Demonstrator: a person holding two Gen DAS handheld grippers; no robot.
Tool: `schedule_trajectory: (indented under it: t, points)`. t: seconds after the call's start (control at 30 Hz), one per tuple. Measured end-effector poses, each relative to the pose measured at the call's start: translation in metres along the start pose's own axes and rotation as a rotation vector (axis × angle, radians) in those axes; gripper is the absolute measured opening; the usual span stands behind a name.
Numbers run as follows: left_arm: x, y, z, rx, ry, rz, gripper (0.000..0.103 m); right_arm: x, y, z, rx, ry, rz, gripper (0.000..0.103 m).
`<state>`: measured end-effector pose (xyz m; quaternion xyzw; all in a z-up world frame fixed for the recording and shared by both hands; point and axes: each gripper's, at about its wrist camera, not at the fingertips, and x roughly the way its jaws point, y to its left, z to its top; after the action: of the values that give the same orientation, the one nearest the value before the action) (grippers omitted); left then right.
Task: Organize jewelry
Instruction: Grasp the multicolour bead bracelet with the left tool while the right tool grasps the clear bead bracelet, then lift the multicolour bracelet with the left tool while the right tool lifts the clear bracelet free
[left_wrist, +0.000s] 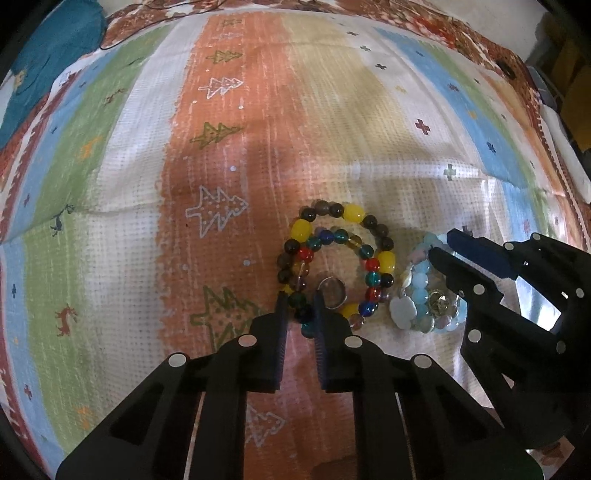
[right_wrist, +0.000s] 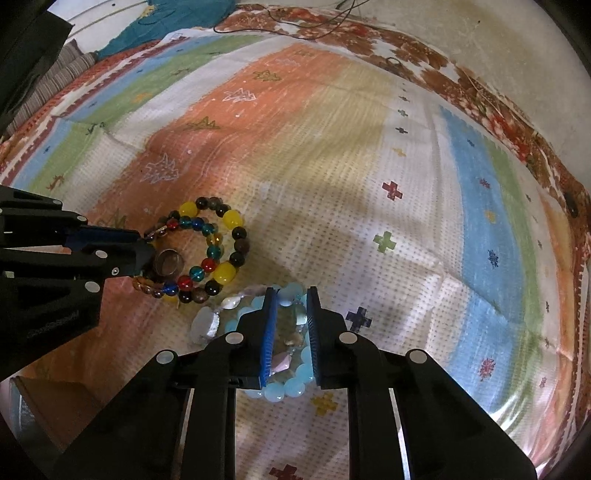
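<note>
Bracelets lie side by side on the striped cloth (left_wrist: 332, 110). The left gripper (left_wrist: 300, 314) pinches the near beads of the dark bracelets (left_wrist: 334, 236). The right gripper (right_wrist: 291, 325) pinches the pale blue bracelet (right_wrist: 284, 387), just right of them.

A striped woven cloth (left_wrist: 332, 122) covers the whole surface, with bands of orange, cream, olive, blue and green carrying small tree, cross and deer figures. Around it runs a brown-and-white patterned border (right_wrist: 436, 59). At the far left lies a teal fabric (left_wrist: 48, 62) (its shape is cut off by the frame edge), and a thin dark cord (right_wrist: 314, 31) trails across the far border
</note>
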<state>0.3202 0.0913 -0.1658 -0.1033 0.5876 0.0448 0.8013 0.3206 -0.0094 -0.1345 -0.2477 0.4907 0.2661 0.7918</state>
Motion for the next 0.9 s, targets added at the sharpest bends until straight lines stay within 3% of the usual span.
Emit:
schedule_trajectory:
  t: [0.37,0.6,0.9]
  points:
    - [-0.015,0.002,0.003,-0.010,-0.036,0.009,0.011,-0.006,-0.011,0.000,0.055,-0.008,0.018,0.013]
    - [-0.034,0.000,0.002,-0.017,-0.055,-0.020,0.010,-0.025,-0.016,0.001,0.062,-0.038,0.009,0.013]
    - [-0.049,-0.004,-0.001,-0.011,-0.081,-0.003,0.010,-0.053,-0.022,-0.001,0.100,-0.091,0.007,0.013]
